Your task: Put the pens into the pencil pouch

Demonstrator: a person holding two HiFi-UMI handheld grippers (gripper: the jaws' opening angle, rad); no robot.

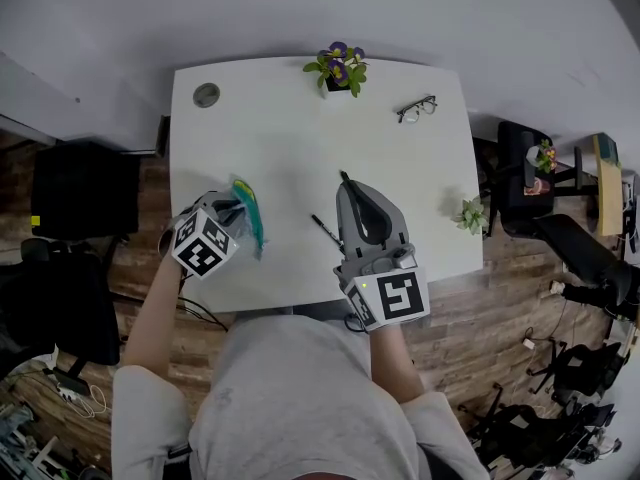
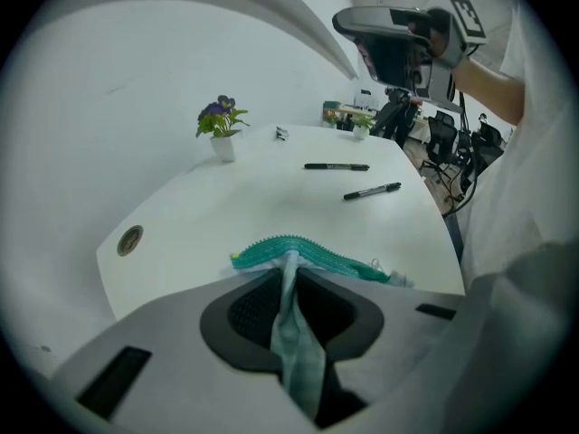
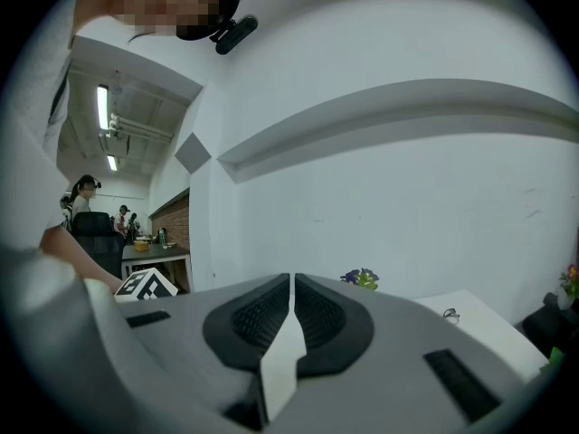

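Note:
My left gripper [image 1: 240, 224] [image 2: 289, 266] is near the table's front left and points steeply down. It is shut on the edge of the teal pencil pouch [image 1: 248, 204] [image 2: 327, 259], and a fold of the fabric is pinched between the pads. The pouch's zipper edge lies just beyond the fingertips. Two black pens [image 2: 336, 166] [image 2: 372, 191] lie on the white table [image 1: 290, 138] past the pouch. In the head view one pen [image 1: 325, 231] shows beside my right gripper [image 1: 350, 192] [image 3: 291, 283]. That gripper is held level above the table, shut and holding nothing.
A potted purple flower [image 1: 340, 68] [image 2: 220, 125] stands at the table's far edge. Eyeglasses [image 1: 416, 108] lie at the far right, and a small green plant [image 1: 471, 215] sits at the right edge. A round cable grommet [image 1: 206, 95] is at the far left corner. Chairs surround the table.

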